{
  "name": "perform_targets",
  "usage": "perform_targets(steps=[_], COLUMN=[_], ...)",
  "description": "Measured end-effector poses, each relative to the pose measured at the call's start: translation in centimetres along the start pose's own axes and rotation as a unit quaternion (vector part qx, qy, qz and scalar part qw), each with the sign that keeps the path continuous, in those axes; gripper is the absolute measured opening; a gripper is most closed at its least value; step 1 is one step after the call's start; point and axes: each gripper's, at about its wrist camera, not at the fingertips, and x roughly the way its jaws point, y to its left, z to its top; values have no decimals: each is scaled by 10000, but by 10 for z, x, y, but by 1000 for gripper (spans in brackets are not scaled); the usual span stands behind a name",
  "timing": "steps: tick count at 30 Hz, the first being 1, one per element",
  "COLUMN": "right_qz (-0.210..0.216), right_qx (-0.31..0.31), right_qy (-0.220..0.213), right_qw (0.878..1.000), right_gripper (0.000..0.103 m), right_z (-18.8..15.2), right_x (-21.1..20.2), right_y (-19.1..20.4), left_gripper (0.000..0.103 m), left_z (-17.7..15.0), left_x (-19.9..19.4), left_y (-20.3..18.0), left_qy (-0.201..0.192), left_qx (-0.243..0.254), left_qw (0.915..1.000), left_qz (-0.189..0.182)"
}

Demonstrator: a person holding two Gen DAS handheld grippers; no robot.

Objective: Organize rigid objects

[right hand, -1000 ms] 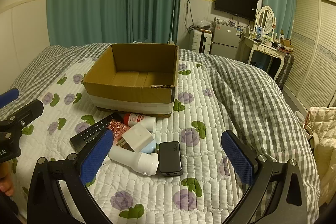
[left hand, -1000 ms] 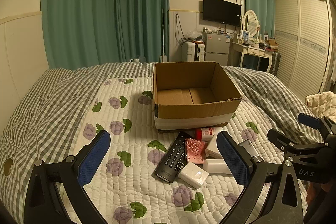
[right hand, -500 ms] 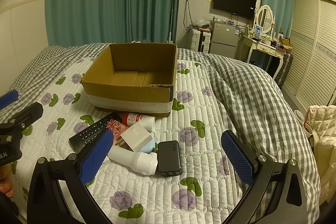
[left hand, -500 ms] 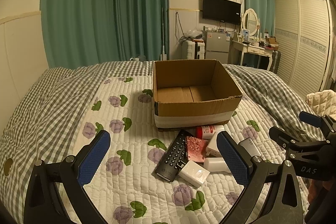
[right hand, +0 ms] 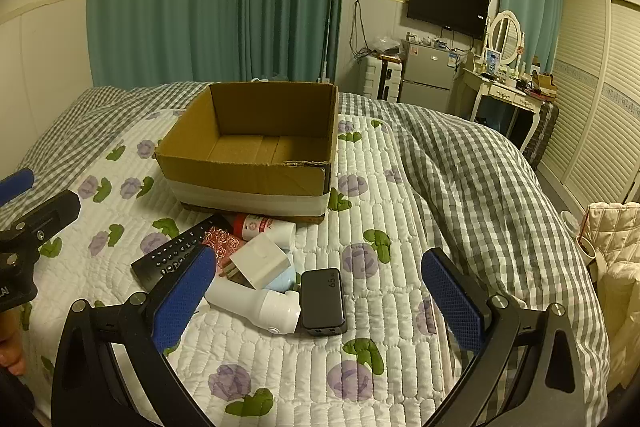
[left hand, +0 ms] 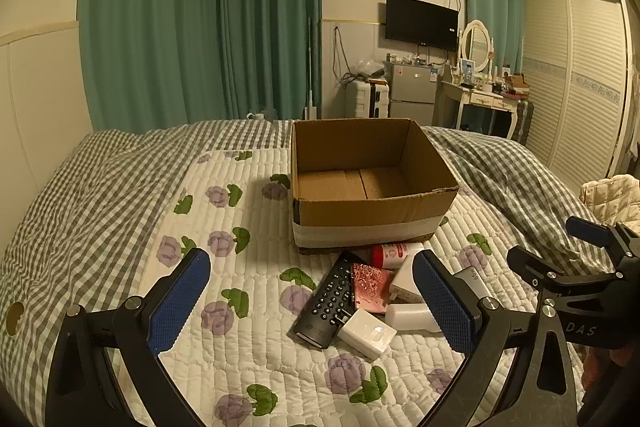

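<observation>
The box (left hand: 372, 187) stands open-topped with bare floor showing inside; entry from above is unblocked. Its near wall rises at 12 o'clock of the clutter, touching the bottle (left hand: 390, 254). The pile packs tight: remote (left hand: 330, 301), charger (left hand: 367, 333), pouch (left hand: 370, 287) and power bank (right hand: 323, 303) touch or overlap, leaving little gap between them. Bare quilt (left hand: 240, 267) lies at 9 o'clock of the pile, and at 3 o'clock in the right view.

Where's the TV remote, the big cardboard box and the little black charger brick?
TV remote (left hand: 327, 301), left wrist view, on its button face.
cardboard box (right hand: 244, 169), right wrist view, on its near outer wall.
black charger brick (right hand: 322, 301), right wrist view, on its top face.
</observation>
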Motion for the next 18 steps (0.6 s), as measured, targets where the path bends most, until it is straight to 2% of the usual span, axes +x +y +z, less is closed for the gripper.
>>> perform_targets(steps=[18], right_qz=[-4], right_qx=[-9], right_qy=[21], right_qw=[10000], right_gripper=[103], right_z=[3], right_x=[-2], right_y=[0], left_gripper=[103], left_z=[3], left_x=[-2], left_y=[-2], left_qy=[-20], left_qx=[0], left_qw=[10000], left_qz=[4])
